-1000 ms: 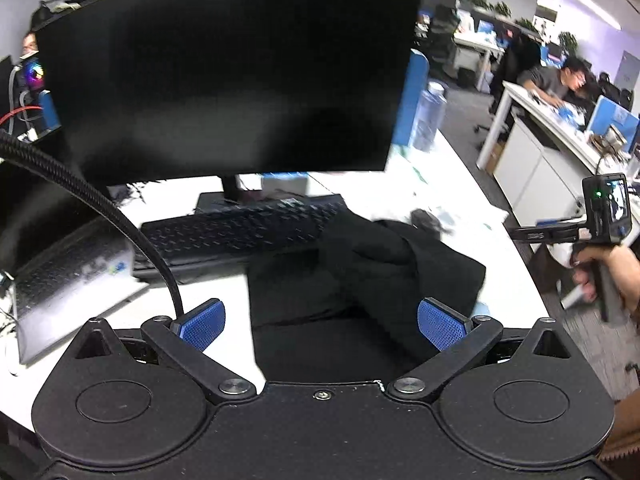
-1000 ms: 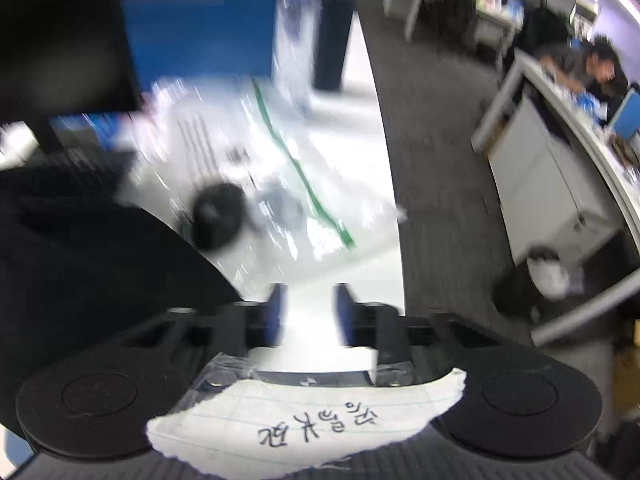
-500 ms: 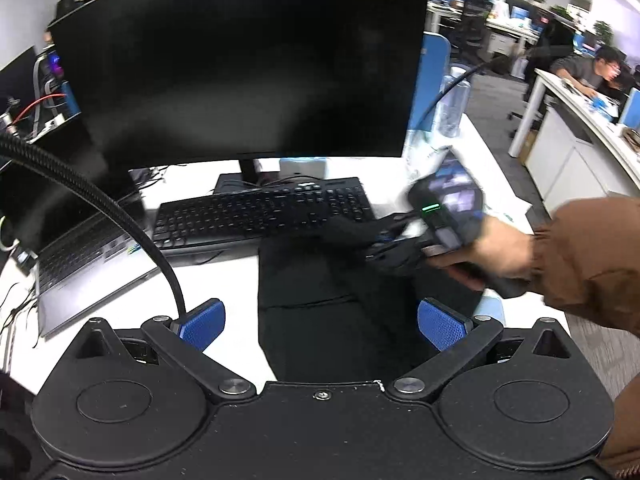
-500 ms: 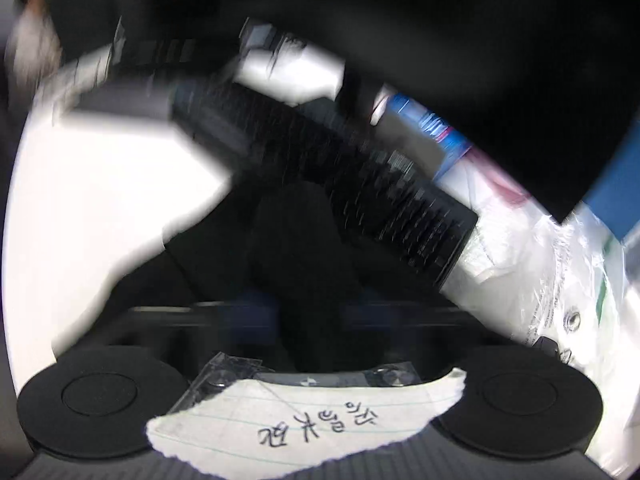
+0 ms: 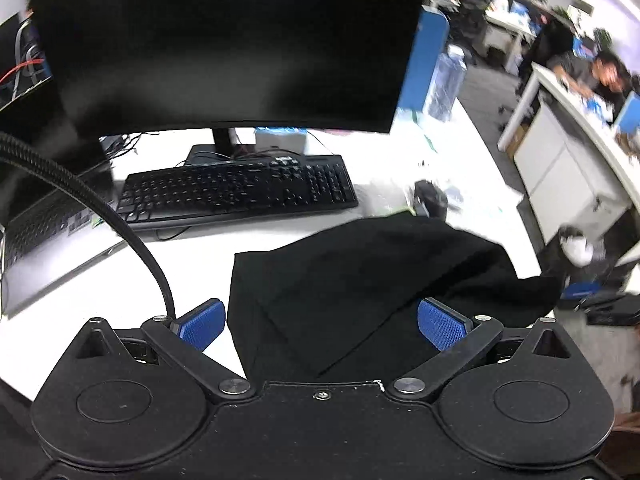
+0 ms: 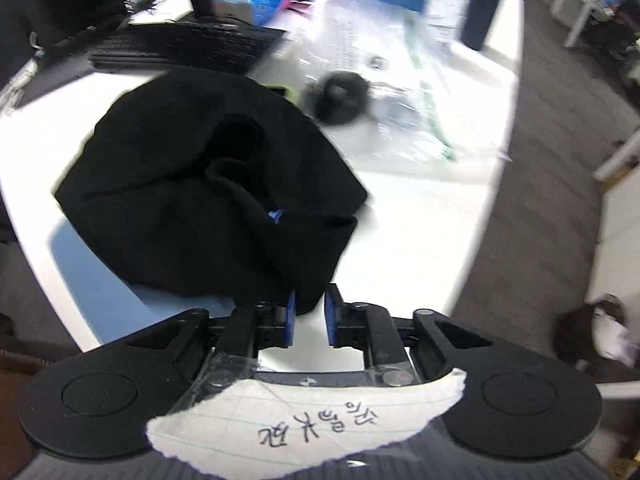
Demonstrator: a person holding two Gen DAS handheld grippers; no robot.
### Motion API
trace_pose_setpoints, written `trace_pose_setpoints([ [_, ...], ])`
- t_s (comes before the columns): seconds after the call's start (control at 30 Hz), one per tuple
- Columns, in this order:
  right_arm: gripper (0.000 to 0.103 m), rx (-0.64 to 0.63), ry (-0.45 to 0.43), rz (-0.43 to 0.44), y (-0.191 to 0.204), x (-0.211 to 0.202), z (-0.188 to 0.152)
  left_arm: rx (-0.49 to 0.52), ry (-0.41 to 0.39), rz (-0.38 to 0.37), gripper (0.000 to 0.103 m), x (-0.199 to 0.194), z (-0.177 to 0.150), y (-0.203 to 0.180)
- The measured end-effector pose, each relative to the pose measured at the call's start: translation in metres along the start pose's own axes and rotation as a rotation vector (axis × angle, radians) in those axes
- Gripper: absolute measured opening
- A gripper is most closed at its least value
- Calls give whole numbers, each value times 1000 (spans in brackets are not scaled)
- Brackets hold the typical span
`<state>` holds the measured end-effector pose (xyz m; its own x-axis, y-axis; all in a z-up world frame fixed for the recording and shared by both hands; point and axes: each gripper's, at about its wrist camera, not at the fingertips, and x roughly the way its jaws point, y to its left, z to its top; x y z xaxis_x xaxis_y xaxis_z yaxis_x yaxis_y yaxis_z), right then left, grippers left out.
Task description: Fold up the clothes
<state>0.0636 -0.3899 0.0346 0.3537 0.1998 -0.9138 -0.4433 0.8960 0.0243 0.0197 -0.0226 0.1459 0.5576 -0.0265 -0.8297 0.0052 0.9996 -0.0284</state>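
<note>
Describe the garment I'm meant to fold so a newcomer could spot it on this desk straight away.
Start at the big dark monitor and the black keyboard in front of it. On the white desk nearer the camera lies the black garment, rumpled. It is the only soft cloth thing there.

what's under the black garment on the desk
The crumpled black fabric garment lies on the white desk, partly over a light blue flat sheet at its near edge. Whatever else sits beneath is covered.
</note>
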Motion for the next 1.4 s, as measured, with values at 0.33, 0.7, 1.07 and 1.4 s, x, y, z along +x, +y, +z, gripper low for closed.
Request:
trace_pose_setpoints([
  [0.33,92,-463,-250,-219,85,64,75,62,26,4,102,2,-3,-27],
  [0.7,19,-574,-128,-53,95,114,145,-54,37,73,102,-7,-22,-8],
  [1.07,74,-151,-120,-187,53,117,193,-115,40,83,102,-8,-29,20],
  [1.4,74,209,-109,215,113,127,154,-132,29,62,102,-7,-32,50],
])
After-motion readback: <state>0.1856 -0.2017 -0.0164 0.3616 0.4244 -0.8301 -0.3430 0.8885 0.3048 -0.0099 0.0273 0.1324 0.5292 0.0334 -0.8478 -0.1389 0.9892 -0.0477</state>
